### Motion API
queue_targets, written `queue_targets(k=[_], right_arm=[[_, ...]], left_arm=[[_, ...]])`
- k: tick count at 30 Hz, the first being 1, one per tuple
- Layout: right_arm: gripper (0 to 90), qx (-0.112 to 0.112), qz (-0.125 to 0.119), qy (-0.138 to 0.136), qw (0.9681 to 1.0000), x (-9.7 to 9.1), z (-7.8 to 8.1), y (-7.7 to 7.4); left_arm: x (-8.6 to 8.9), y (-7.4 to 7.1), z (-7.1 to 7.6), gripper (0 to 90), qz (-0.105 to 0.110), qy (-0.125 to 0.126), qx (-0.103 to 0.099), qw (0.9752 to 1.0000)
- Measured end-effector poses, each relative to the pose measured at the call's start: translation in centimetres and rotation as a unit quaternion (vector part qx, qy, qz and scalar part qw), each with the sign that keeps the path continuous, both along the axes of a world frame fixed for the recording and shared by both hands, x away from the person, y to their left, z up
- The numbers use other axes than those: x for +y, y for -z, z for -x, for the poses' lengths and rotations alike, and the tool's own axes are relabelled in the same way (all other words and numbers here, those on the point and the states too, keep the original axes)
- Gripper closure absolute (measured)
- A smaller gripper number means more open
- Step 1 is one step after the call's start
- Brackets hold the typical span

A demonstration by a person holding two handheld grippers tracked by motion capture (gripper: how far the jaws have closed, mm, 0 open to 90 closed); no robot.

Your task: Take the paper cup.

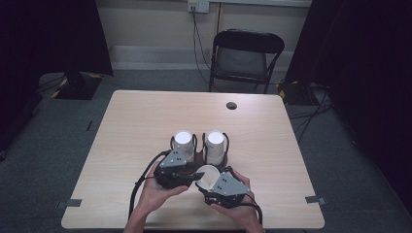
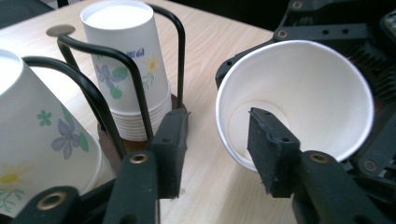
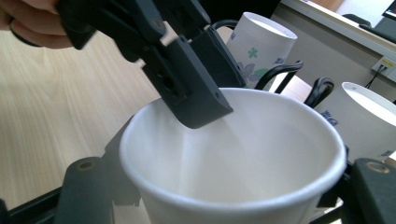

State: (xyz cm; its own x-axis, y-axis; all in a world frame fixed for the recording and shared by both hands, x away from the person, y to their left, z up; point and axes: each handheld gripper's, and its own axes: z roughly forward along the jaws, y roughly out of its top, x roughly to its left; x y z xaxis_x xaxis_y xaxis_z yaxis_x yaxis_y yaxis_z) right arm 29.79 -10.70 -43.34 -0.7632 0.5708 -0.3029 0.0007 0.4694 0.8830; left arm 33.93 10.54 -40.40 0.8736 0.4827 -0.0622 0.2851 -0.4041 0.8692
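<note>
Right hand-held gripper [image 1: 212, 180] clamps a paper cup [image 2: 299, 100], mouth facing the left hand-held gripper [image 2: 219, 144], whose jaws gape wide, straddling the rim, one jaw inside.

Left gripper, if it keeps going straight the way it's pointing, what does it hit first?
Probably the rim of the loose paper cup held by the right gripper. One jaw of the left gripper already reaches into its mouth, the other stays outside. The cup stacks sit off to the side.
</note>
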Motion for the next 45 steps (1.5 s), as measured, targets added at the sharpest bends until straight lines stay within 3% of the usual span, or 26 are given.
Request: queue_targets(k=[14,21,24,30,39,45], right_arm=[[29.6,0.028,-0.025,0.011,0.9992,-0.5,-0.5,0.2],[29.5,0.043,-0.030,0.017,0.9984,-0.8,-0.6,0.5],[29.5,0.052,-0.035,0.029,0.9976,-1.0,-0.8,0.7],[29.6,0.074,-0.064,0.042,0.9943,-2.1,-1.3,1.1],[29.7,0.083,-0.089,0.068,0.9902,-3.5,-1.5,1.5],[29.7,0.083,-0.098,0.082,0.9883,-4.4,-1.5,1.5]], left_arm=[[0.8,0.7,0.3,38.9,0.036,-0.032,-0.006,0.9988],[1.4,1.3,0.5,32.1,0.063,-0.051,0.007,0.9966],[1.6,1.6,0.7,31.8,0.058,-0.061,0.000,0.9964],[2.4,2.2,1.2,27.3,0.071,-0.064,-0.017,0.9952],[4.7,3.2,1.6,18.9,0.100,-0.089,-0.015,0.9909],[6.5,3.9,1.8,15.8,0.106,-0.115,-0.019,0.9875]])
